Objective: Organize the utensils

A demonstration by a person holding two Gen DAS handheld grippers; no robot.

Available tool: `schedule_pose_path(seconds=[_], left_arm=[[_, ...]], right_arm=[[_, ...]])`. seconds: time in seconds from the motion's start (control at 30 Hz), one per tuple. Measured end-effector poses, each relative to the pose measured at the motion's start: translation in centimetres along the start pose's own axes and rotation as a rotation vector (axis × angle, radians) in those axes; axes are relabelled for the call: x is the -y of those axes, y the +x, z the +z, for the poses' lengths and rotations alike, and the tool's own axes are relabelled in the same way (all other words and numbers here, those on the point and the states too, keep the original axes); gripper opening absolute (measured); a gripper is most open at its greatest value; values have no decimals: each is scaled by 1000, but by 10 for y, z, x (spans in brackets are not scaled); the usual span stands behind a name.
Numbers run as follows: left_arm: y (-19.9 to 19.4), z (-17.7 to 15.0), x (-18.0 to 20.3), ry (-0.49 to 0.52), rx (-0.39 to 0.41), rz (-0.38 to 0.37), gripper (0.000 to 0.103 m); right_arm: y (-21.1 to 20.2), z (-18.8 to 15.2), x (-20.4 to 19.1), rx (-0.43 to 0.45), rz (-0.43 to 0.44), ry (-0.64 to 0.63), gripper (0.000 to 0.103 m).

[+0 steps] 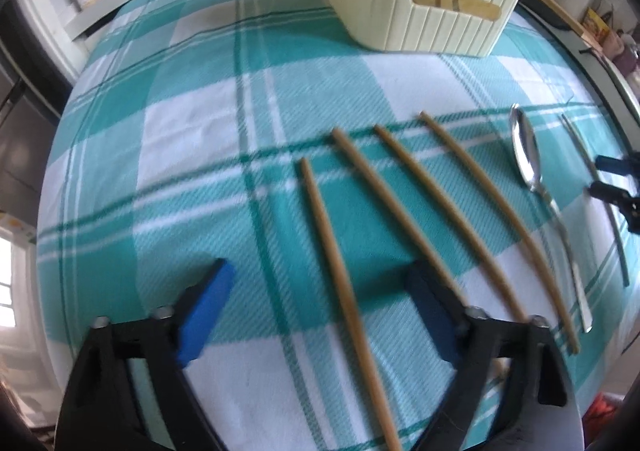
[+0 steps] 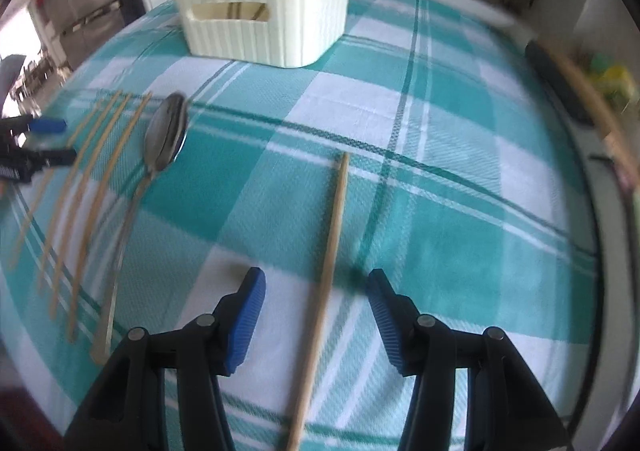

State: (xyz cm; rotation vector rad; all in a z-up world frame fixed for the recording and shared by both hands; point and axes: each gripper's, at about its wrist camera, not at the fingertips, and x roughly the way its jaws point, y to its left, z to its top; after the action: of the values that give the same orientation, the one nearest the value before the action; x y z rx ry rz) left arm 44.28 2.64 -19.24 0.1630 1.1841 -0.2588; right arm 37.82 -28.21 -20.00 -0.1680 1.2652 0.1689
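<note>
A table covered by a teal-and-white checked cloth [image 1: 192, 139] carries the utensils. The left gripper [image 1: 320, 315] hangs over the near edge with its blue-padded jaws apart; the leftmost chopstick [image 1: 340, 275] lies between them, touched by neither pad. Three more chopsticks [image 1: 420, 207] lie side by side just to its right, then a metal spoon [image 1: 528, 163] with its bowl towards the far edge. The right gripper [image 2: 316, 315] also stands with jaws apart, straddling a separate single chopstick [image 2: 332, 251] that rests on the cloth, clear of both pads. A cream ribbed holder [image 2: 264, 11] with a handle slot and a gold emblem stands upright near the far edge, well apart from everything else.
</note>
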Motion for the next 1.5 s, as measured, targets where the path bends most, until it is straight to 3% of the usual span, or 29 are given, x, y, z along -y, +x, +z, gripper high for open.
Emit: schedule_pose_path(seconds=[0.03,0.1,0.13,0.17,0.2,0.3,0.4,0.63,0.8,0.97,1.17,1.37,1.5], left_arm=[[1,4,1,1,2,-1,70],[1,11,3,1,8,3,47],[1,14,4,1,13,7,41],[1,16,5,4,21,8,19],[1,19,4,1,27,-8,7],[0,20,-2,-40,55,-27,4],[-23,10,-11,-85,131,-62,4],[-120,-23,-17,-94,359,-126,4],[-180,-40,-20,-102,505,-171,4],[-209,-32,-28,-146,590,-206,4],[-246,5,-37,-179,667,-229,4],[-298,72,-32,-169,810,-213,4],[-308,120,-25,-189,890,-176,4]], right_arm=[[3,9,1,-7,7,6,39],[7,21,1,-17,26,22,12],[11,27,2,-24,46,43,7],[14,31,3,-26,58,60,7],[16,36,4,-24,65,77,7],[9,42,7,16,82,135,7],[-24,40,9,122,131,179,7],[-131,17,-6,355,115,123,7],[-169,11,-5,459,111,122,7],[-193,23,-8,562,93,119,7],[-211,64,-3,622,81,107,7],[-244,120,-2,732,47,66,7],[-254,154,-6,808,39,40,7]])
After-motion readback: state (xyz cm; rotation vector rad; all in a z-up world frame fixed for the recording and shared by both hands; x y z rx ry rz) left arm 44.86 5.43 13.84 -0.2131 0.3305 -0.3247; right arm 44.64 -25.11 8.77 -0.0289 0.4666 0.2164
